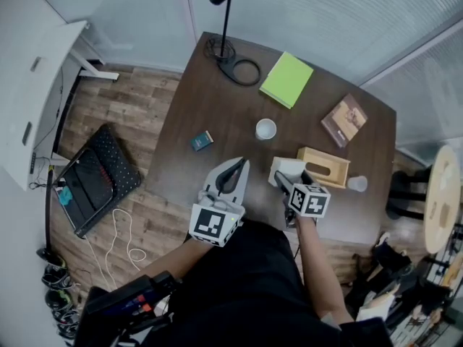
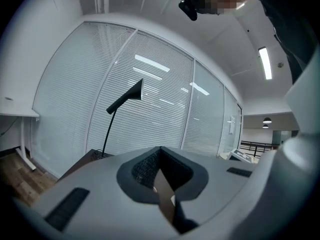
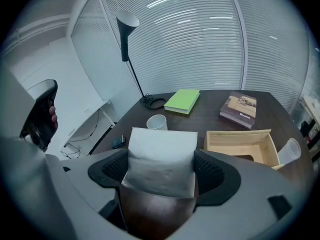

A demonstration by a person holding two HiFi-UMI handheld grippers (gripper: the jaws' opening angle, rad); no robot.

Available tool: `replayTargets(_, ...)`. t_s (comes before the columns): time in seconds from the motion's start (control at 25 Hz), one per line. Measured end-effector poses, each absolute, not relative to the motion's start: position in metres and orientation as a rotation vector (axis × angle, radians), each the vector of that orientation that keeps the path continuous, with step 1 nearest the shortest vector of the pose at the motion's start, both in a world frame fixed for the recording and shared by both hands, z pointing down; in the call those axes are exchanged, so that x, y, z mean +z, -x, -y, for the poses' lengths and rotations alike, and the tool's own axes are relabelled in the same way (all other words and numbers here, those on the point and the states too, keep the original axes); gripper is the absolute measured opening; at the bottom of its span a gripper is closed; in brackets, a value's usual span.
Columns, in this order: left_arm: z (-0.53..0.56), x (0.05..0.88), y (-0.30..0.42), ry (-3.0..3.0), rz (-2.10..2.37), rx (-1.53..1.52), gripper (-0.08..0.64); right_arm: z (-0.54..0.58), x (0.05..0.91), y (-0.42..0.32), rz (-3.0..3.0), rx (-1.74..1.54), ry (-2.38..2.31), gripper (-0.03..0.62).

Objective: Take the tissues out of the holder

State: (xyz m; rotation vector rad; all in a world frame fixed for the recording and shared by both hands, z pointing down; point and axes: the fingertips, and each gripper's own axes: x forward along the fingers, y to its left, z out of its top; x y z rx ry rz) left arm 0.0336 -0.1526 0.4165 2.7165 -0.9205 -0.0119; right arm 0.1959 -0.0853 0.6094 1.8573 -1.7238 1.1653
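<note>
A white pack of tissues (image 3: 162,149) is clamped between the dark pads of my right gripper (image 3: 162,173), just above the dark table. In the head view the tissues (image 1: 286,169) show beside the left end of the wooden holder (image 1: 323,166), outside it. The holder (image 3: 242,146) lies on its side to the right of the pack, its open hollow facing me and looking empty. My left gripper (image 1: 233,170) hovers over the table's near edge, left of the tissues, jaws together on nothing. In its own view the left gripper (image 2: 161,181) tilts up toward the window blinds.
On the table (image 1: 217,107) stand a white cup (image 1: 265,129), a green book (image 1: 286,79), a brown book (image 1: 344,119), a small teal box (image 1: 202,141), a clear plastic cup (image 1: 357,183) and a black lamp (image 1: 231,56) at the far corner. Cables and a black mat (image 1: 98,176) lie on the floor at left.
</note>
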Motion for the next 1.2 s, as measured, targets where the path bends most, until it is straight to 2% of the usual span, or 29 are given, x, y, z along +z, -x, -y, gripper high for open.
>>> replayTargets(0.2, 0.188, 0.419, -0.005, -2.726, 0.898, -0.029, -0.003, 0.115, 0.614, -0.158, 1.693, 1.141, -1.837, 0.422)
replayTargets(0.52, 0.210, 0.415, 0.014, -2.766, 0.866, -0.059, -0.003, 0.136, 0.620, -0.137, 1.674, 1.087, -1.829, 0.422)
replayTargets(1.2, 0.225, 0.428, 0.059, -2.736, 0.897, -0.056, -0.003, 0.156, 0.663, -0.091, 1.623, 1.179, -1.704, 0.422)
